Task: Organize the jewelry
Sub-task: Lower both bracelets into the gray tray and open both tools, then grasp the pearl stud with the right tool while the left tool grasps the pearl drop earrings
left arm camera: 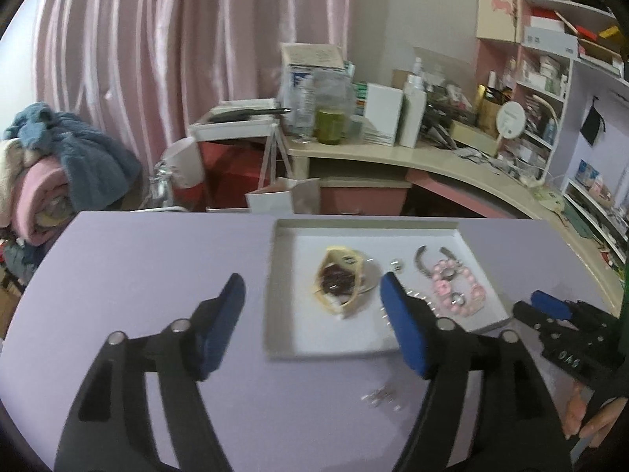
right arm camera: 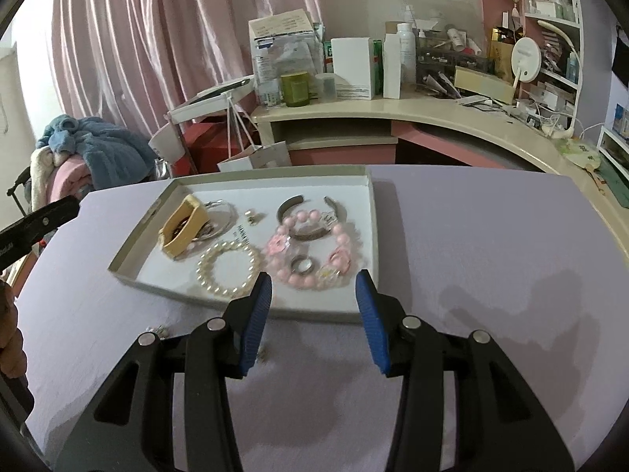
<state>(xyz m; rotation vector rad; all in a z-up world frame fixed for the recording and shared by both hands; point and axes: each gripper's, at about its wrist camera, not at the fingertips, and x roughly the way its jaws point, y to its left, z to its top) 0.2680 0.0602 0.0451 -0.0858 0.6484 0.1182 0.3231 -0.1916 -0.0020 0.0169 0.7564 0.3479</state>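
A: Soft, even indoor light; a satin sheen glints on the pink curtain (right arm camera: 157, 39).
B: The left wrist view smears with motion blur. Both bend at dark, vignetted edges; faint shadows cross the table (right arm camera: 491, 295).

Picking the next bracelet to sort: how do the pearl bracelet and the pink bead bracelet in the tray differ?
The pearl bracelet is white with small, even beads; the pink bead bracelet has larger pink beads plus clear flower-like pieces. The pearl bracelet lies alone; the pink one rings a silver ring and overlaps a metal cuff. Both lie flat in the tray.
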